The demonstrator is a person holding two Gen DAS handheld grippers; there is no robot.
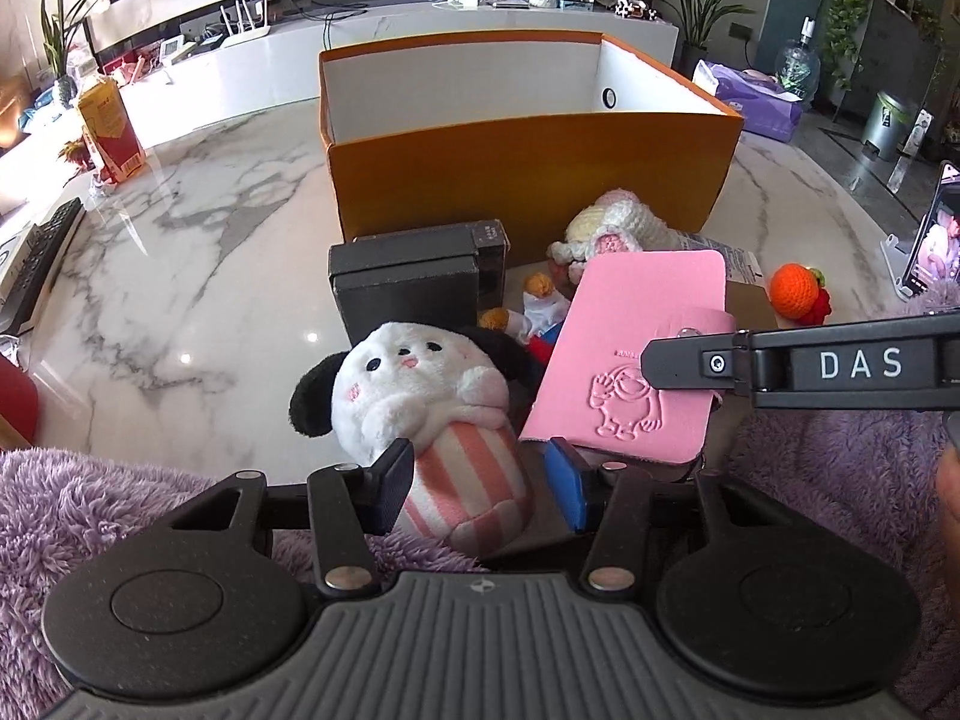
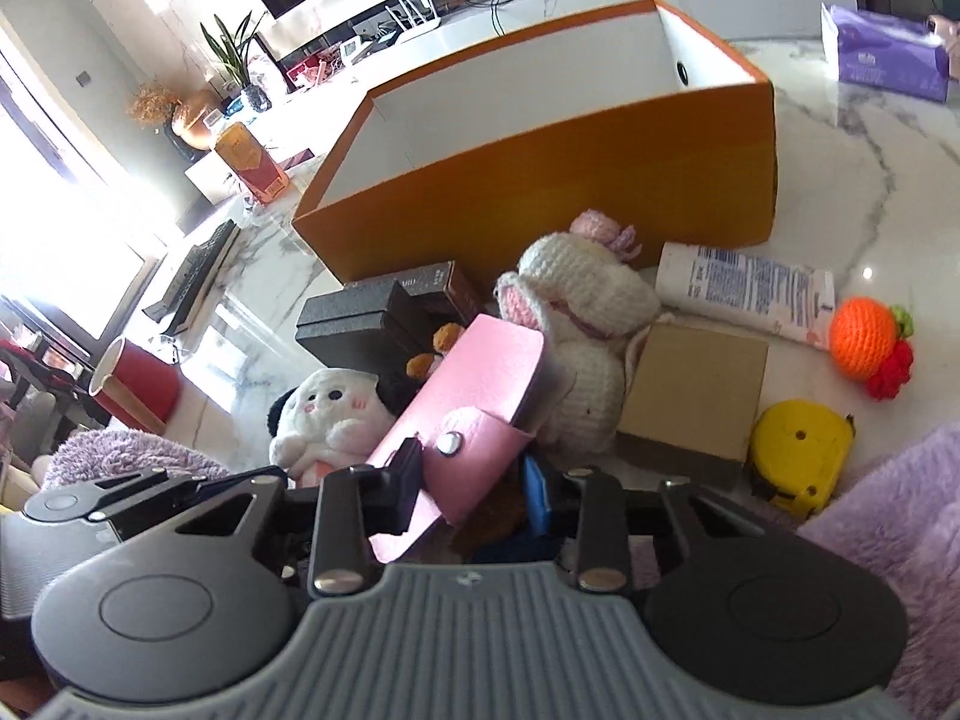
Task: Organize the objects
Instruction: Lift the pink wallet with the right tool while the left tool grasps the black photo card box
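My left gripper [image 1: 480, 483] is shut on a white panda plush [image 1: 420, 396] with a pink striped body, gripping its lower part. My right gripper [image 2: 474, 489] is shut on a pink felt pouch [image 2: 474, 402], which also shows in the left wrist view [image 1: 642, 354] with the right gripper's finger [image 1: 690, 363] across it. An open orange box [image 1: 528, 180] with a white inside stands behind the pile; it also shows in the right wrist view [image 2: 558, 180].
On the marble table [image 1: 198, 276] lie black boxes [image 1: 414, 282], a white crochet bunny [image 2: 576, 324], a cardboard box [image 2: 696, 390], a white tube [image 2: 744, 294], an orange crochet fruit [image 2: 864, 336] and a yellow tape measure [image 2: 798, 450]. A phone [image 1: 936, 240] stands right.
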